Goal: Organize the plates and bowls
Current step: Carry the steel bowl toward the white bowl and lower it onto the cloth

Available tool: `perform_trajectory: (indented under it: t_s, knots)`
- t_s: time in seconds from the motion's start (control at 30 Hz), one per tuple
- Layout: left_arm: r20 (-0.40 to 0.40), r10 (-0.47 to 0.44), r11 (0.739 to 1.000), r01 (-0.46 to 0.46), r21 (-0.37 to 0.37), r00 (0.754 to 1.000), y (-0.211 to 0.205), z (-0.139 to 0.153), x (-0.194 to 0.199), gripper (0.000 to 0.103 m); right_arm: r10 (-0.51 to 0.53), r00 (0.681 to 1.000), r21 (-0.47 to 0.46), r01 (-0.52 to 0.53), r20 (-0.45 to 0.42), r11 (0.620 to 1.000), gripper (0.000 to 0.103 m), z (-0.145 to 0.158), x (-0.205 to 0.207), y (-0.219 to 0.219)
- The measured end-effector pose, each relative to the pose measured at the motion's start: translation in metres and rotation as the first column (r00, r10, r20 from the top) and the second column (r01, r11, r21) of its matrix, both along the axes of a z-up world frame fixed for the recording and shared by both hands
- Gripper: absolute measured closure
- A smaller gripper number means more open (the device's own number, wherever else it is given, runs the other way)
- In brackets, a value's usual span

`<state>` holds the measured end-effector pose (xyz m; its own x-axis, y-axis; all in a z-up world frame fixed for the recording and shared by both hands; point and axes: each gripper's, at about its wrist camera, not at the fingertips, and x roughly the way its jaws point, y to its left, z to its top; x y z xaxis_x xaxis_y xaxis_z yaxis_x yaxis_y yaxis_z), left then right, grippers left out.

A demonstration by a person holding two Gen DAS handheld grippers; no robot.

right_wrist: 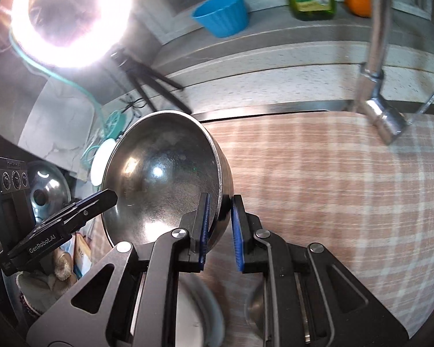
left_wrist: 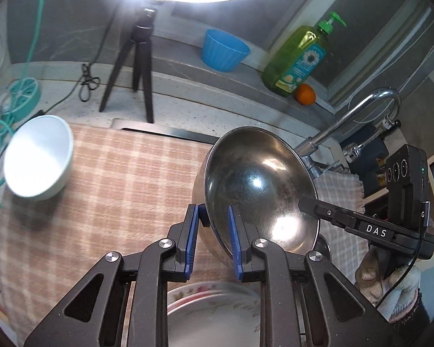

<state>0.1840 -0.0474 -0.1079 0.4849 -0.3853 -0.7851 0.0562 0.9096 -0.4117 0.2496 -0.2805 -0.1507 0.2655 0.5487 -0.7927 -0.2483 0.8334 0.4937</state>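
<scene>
We have the round shiny stainless-steel bowl (left_wrist: 260,190) pinched by both grippers, tilted and lifted over the pink-and-white checked cloth (left_wrist: 101,188). Left gripper (left_wrist: 214,240) has its blue-padded fingers clamped narrow across the rim, one pad inside, one outside; right gripper (right_wrist: 220,232) does the same on the opposite rim (each shows in the other's view). A white ceramic bowl (left_wrist: 39,156) sits on the cloth, well apart to the left. A floral-rimmed white plate (left_wrist: 214,315) lies under the left gripper.
</scene>
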Motion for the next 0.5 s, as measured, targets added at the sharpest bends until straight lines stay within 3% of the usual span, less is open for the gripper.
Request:
perform_trajectory:
  t_s: [0.5]
  knots:
    - [0.027,0.086,0.996,-0.085,-0.008,0.996,0.075,0.011,-0.055,0.084,0.121,0.993,0.002,-0.121,0.015,0.993,0.088,0.019,-0.038,0.082]
